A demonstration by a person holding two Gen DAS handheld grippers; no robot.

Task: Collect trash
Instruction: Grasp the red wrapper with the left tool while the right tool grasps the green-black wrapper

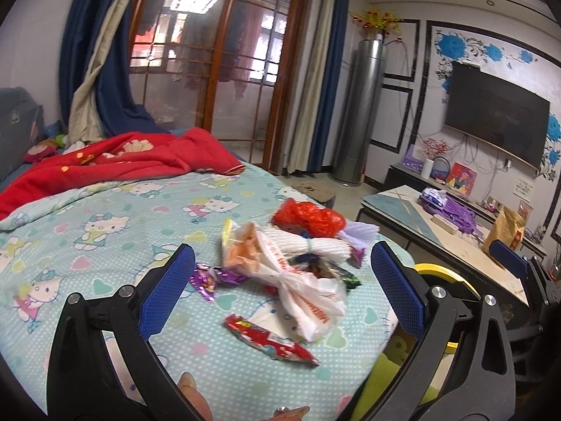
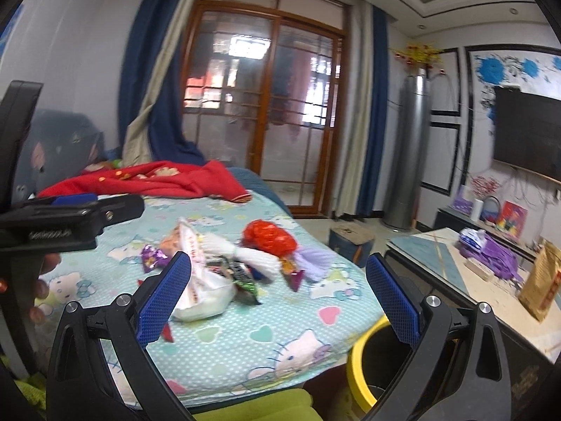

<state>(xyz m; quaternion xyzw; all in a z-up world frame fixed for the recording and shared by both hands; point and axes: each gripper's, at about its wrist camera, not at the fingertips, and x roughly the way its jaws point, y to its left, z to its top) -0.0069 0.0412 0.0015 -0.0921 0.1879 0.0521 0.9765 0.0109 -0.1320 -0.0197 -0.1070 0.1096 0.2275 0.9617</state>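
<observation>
Nothing is collected yet: your left gripper (image 1: 280,280) and right gripper (image 2: 277,291) both gape wide and empty, the trash pile (image 1: 298,256) lies on the bedspread (image 1: 105,217) just beyond your fingertips, and the yellow-rimmed bin (image 2: 361,368) waits below your right finger.

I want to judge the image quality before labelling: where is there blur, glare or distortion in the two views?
Left wrist view: the trash pile is soft, the red wrapper smeared; the glass door shows bright reflections; the fisheye bends the TV. Right wrist view: blur is stronger, the white bag and the door frame streaked; the corners are dark.
</observation>
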